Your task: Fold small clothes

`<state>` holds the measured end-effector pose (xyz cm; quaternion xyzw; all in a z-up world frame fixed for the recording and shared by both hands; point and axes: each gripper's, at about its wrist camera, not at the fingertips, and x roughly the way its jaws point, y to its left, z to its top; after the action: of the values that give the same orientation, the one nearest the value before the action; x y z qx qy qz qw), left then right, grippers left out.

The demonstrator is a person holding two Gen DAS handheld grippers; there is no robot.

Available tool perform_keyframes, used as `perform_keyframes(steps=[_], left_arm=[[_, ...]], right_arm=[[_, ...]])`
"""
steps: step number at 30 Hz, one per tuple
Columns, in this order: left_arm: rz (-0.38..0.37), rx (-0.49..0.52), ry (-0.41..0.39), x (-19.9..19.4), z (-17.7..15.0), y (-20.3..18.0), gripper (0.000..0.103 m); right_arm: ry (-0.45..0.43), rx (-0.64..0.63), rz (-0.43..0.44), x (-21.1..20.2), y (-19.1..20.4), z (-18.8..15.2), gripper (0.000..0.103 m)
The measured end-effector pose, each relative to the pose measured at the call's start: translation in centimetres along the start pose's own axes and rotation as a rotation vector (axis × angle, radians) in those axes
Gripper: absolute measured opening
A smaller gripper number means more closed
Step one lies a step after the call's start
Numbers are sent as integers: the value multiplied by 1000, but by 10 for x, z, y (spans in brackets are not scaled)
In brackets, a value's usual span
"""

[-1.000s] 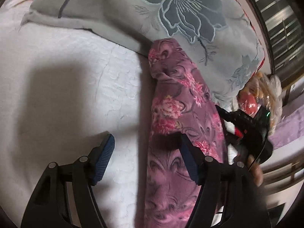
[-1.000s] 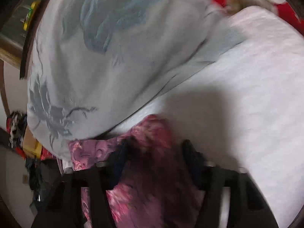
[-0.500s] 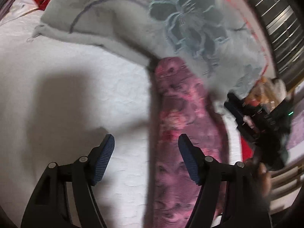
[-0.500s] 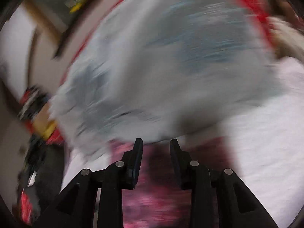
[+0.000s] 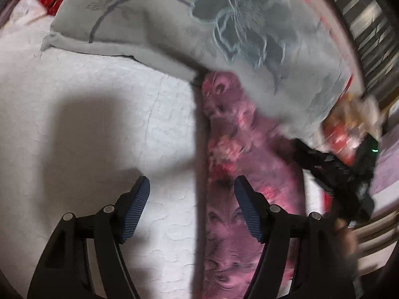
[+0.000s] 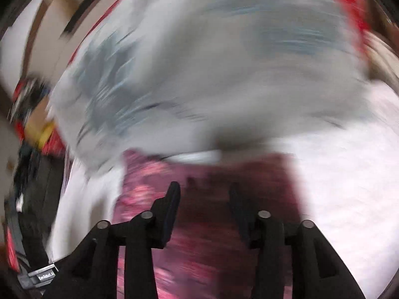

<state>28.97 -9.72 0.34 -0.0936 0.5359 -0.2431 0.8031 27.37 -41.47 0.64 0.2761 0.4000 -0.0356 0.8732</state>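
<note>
Left wrist view: the left gripper (image 5: 192, 199) gapes wide, ribbed blue pads (image 5: 136, 209) empty, over a quilted white bedspread (image 5: 87, 124). A purple floral garment (image 5: 232, 174), folded long and narrow, lies against a grey flowered pillow (image 5: 199, 25). Right wrist view, blurred: the right gripper (image 6: 203, 196) hangs parted, empty, above the garment; its side tag looks lettered but too smeared to read.
</note>
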Motion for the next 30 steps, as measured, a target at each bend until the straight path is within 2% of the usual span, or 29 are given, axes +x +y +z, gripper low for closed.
perform_keyframes(steps=[1,2,3,4,5,7,9,10,11,13,14,15,16,17,18,19,20,21,22,23,24,25,28,30], left_arm=[[86,49,17,8,-4,-7,72],[125,88,14,12,-7,-10,73],[147,105,-7,9,-10,-14,73],[159,113,-8,6,-10,-17,73],[146,120,-2,3,-9,-18,73],[91,106,16,-1,-8,-14,73],[7,56,57,0,-5,-6,73],[-20,39,77,5,-5,-5,73],[-34,29,86,7,-5,-5,74],[-44,41,75,4,-9,-6,80],[-59,47,75,3,-10,-9,82],[-108,47,85,3,-12,-10,83],[-188,37,118,4,-15,-12,83],[-263,26,157,8,-18,-14,83],[-331,10,194,14,-21,-16,83],[-354,-10,212,20,-24,-17,83],[-348,-25,206,23,-26,-17,81],[-343,-28,186,21,-26,-17,75],[-325,-24,172,18,-26,-19,59],[-289,-8,163,17,-27,-21,51],[-263,17,152,17,-27,-24,45],[-250,25,138,15,-29,-26,39],[-230,25,108,5,-34,-32,30],[-227,17,108,-4,-35,-33,28]], right_arm=[[3,32,-21,-3,-17,-2,46],[39,58,-59,-1,-33,-4,41],[84,77,-92,0,-48,-5,40],[78,99,-107,-7,-59,-8,40],[52,133,-81,-16,-67,-9,45],[-14,212,-22,-39,-82,-16,47],[-34,262,61,-54,-95,-23,62],[-24,275,84,-57,-99,-29,71],[-3,284,100,-55,-102,-36,75],[54,295,162,-46,-103,-49,75],[50,275,207,-45,-103,-54,75],[69,254,274,-41,-99,-57,75],[121,250,359,-35,-96,-60,75],[149,238,388,-32,-93,-62,76],[150,208,376,-27,-84,-64,76],[151,181,358,-26,-81,-63,76],[153,170,342,-25,-78,-63,75],[145,178,324,-30,-79,-62,68],[142,180,285,-34,-83,-63,58],[141,164,242,-35,-82,-65,43],[133,144,224,-39,-79,-64,37],[113,119,202,-45,-75,-66,34],[73,78,147,-51,-53,-66,30],[43,68,140,-49,-38,-69,28]])
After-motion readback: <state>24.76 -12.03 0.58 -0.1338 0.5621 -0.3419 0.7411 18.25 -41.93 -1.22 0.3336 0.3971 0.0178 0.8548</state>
